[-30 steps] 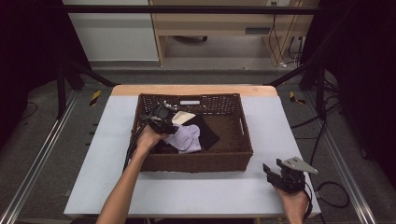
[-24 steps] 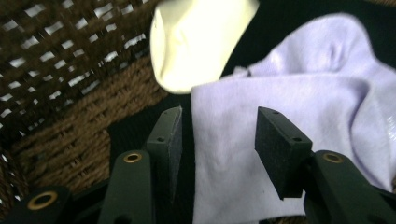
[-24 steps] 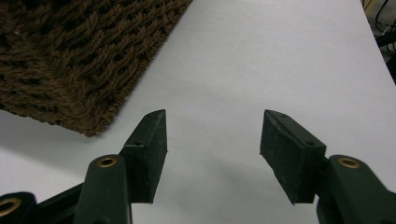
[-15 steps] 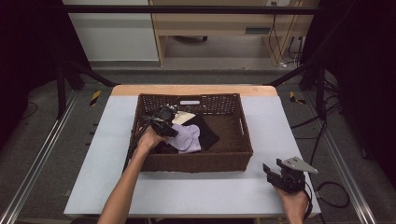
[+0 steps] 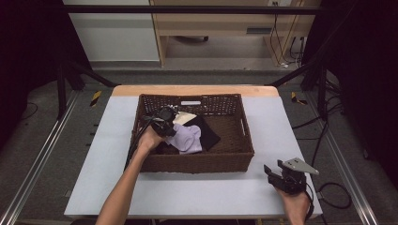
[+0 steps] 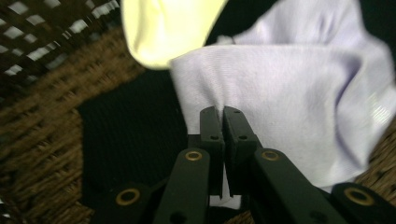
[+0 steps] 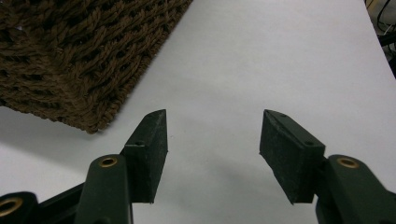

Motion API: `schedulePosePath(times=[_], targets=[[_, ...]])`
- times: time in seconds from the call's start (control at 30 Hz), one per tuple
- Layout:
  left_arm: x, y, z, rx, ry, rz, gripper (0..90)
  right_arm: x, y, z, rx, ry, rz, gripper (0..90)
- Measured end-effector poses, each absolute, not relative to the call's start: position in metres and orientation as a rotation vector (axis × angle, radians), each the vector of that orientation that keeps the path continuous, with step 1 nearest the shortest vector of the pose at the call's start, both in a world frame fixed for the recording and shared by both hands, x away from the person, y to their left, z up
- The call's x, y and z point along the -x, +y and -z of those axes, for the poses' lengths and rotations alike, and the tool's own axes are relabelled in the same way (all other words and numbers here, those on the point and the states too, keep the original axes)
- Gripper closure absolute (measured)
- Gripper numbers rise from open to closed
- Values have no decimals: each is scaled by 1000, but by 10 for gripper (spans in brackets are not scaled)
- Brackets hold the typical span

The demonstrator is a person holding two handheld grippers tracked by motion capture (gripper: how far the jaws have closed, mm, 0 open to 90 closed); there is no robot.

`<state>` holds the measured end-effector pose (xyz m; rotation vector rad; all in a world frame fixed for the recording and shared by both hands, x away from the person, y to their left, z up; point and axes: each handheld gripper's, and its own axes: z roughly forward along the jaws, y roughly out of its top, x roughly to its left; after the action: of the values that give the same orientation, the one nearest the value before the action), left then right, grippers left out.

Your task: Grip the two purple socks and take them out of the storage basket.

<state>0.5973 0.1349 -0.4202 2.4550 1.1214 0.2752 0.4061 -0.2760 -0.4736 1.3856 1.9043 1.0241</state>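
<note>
Two jaws pinching lilac cloth [image 6: 280, 93] edge

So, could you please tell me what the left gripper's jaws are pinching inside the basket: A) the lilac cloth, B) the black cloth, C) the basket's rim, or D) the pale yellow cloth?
A: in the left gripper view, the left gripper has its jaws shut on a fold of the lilac cloth.

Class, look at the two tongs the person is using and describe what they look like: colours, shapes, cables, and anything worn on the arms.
Both the left tongs and the right tongs have flat black jaws on black arms joined by brass-coloured rivets. The right tongs carry a grey three-cornered plate on top. Dark cables trail from each. The forearms are bare, with no sleeves.
</note>
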Motion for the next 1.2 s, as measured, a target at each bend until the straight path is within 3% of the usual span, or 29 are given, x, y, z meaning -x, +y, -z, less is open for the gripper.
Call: schedulePosePath(times=[0.47, 0.9, 1.2], targets=[[-552, 152, 354, -2055, 909, -559, 869, -406, -278, 472, -1384, 1898, -1027, 429], [-505, 169, 312, -1780, 806, -655, 868, -405, -280, 470, -1388, 1877, -1036, 428], [-477, 174, 298, -1723, 759, -653, 868, -403, -280, 469, -1390, 1868, -1045, 439]])
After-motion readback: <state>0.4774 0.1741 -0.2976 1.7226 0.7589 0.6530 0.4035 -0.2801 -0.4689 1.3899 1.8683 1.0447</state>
